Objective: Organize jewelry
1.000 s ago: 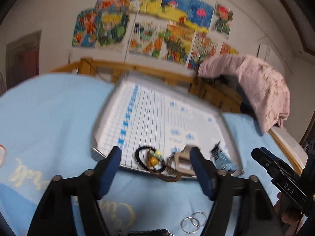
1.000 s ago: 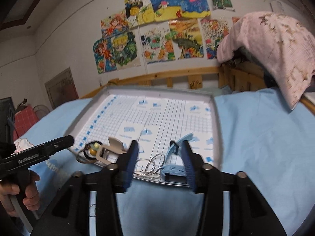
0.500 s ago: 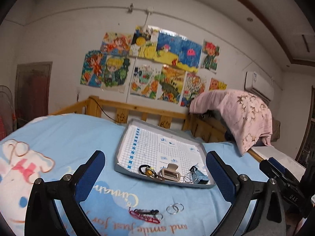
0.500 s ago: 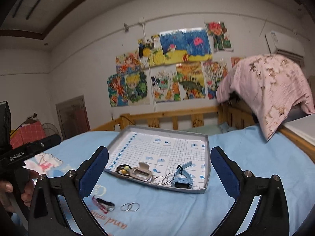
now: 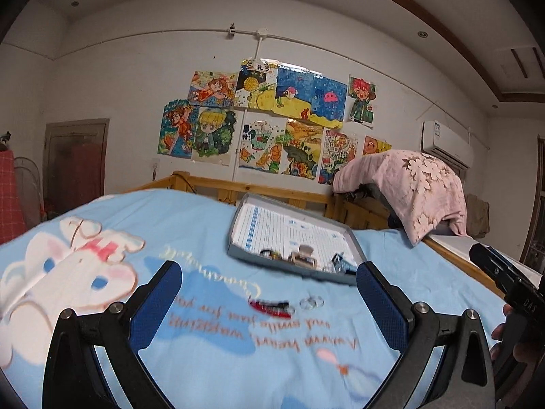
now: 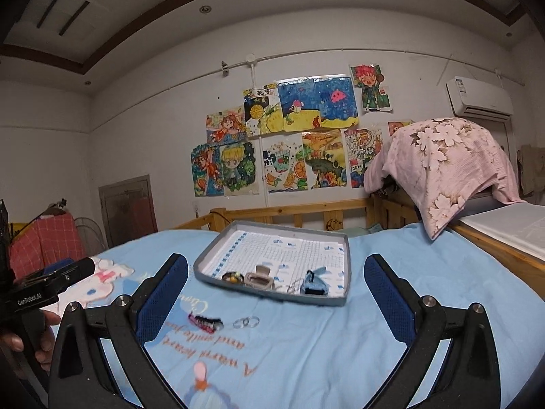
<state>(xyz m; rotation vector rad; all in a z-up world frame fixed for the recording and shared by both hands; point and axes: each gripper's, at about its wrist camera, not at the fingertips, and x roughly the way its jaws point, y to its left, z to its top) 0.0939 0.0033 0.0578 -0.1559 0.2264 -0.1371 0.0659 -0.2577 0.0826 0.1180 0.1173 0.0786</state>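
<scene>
Where drawings (image 6: 286, 143) cover the wall, a tray (image 6: 337, 301) rests on blue bedding (image 6: 408, 306).

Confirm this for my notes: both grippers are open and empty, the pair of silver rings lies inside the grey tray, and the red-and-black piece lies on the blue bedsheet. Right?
Not quite. The pair of silver rings lies outside the grey tray, on the blue bedsheet in front of it, beside the red-and-black piece; the right wrist view shows this. The rest holds: the left gripper and right gripper are open and empty.
</scene>
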